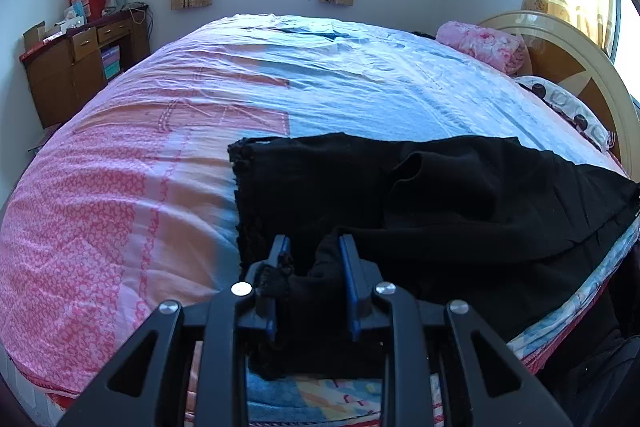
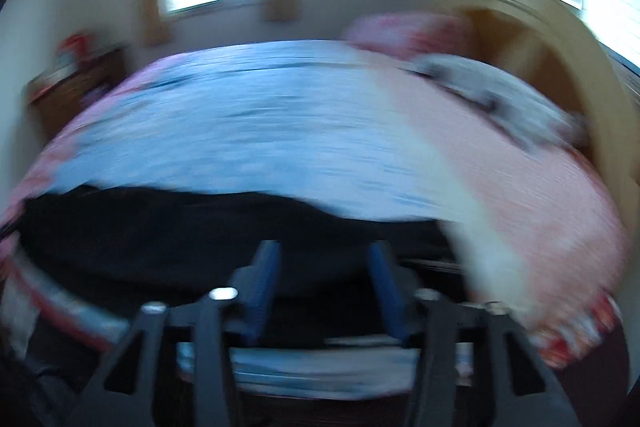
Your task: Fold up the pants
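The left gripper (image 1: 314, 247), at the bottom middle of its view, is pinching a bunched corner of the soft black cloth pants (image 1: 460, 195) between its two blue fingers. The pants are lying in the lower right of that view, on the near edge of the big bed with the pink and blue cover (image 1: 180, 155). They look partly doubled over, with a bump in the middle.

The right gripper (image 2: 324, 259) is at the bottom middle of its own view, which is very blurry. Its blue fingers are spread apart over the dark pants (image 2: 180, 227), and I cannot tell if any cloth is between them.

I think the step in hand is grabbing the near edge to make a fold. The next move likely calls for both grippers to lift together and carry the edge across evenly, so the cloth is not slipping or bunching.

A pink flowered pillow (image 1: 484, 45) is sitting in the upper right.
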